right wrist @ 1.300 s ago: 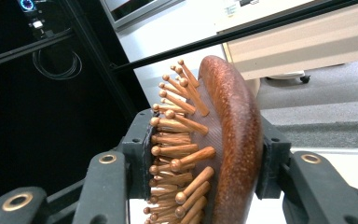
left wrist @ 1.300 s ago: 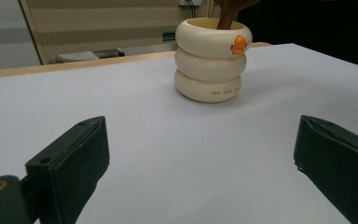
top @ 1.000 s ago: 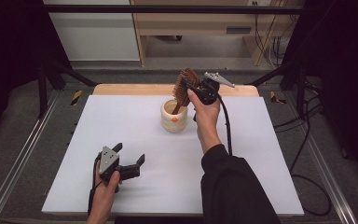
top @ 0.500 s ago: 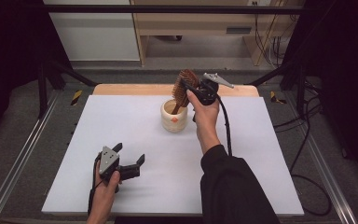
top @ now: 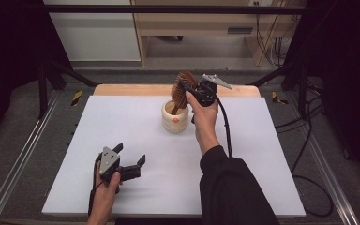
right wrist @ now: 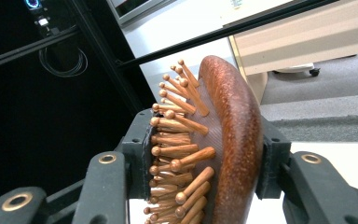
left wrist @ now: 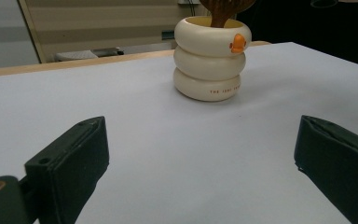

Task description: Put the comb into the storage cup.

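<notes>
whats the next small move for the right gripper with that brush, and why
Probably open the jaws and let go. The right gripper is clamped on the head of the wooden hairbrush, whose handle already stands inside the cream holder, so the brush looks placed. The left gripper rests open on the table, well clear.

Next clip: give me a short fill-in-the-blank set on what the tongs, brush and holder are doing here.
1. The right tongs are shut on the head of a wooden ____.
2. The brush handle reaches down into a cream ____ made of stacked rings.
3. The left tongs stand ____, with nothing between them.
4. The small duck figure on the holder is coloured ____.

Missing words: hairbrush; holder; open; orange
</notes>
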Available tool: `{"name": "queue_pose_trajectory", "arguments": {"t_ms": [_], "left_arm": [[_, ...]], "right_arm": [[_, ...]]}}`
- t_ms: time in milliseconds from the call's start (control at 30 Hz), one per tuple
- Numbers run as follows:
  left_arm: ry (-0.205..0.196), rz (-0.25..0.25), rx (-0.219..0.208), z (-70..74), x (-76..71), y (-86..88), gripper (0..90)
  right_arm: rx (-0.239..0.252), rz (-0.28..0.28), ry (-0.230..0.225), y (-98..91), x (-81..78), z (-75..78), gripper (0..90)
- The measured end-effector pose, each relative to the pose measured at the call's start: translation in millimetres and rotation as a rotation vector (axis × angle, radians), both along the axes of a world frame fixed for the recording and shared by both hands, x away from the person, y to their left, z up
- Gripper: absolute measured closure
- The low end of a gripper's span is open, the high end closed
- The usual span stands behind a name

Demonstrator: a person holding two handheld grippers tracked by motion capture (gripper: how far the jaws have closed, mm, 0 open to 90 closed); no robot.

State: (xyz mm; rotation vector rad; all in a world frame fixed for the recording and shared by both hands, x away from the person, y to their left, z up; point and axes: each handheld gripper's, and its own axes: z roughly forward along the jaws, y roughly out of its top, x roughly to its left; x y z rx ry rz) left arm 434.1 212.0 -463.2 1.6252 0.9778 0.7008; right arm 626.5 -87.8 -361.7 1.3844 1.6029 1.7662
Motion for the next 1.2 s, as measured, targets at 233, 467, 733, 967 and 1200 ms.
{"name": "queue_pose_trajectory", "arguments": {"t_ms": [233,467,733,967,1200], "left_arm": [[0.001,-0.002,0.001,-0.2,0.0,-0.5,3.3],[0.001,-0.003,-0.001,0.0,0.0,-0.3,3.3],[0.001,-0.006,0.003,0.1,-0.3,-1.0,3.3],[0.001,-0.005,0.002,0.0,-0.2,-1.0,3.3],[0.001,-0.007,0.003,0.1,-0.3,-1.2,3.3]], "right_arm": [[0.004,0.004,0.001,1.1,0.1,-1.2,50.5],[0.011,0.006,0.009,1.9,-0.1,-2.3,50.4],[0.025,-0.007,0.027,-1.1,1.0,-7.7,50.2],[0.033,-0.007,0.032,-3.9,1.7,-10.5,50.1],[0.035,-0.005,0.041,-5.1,1.9,-10.3,49.7]]}}
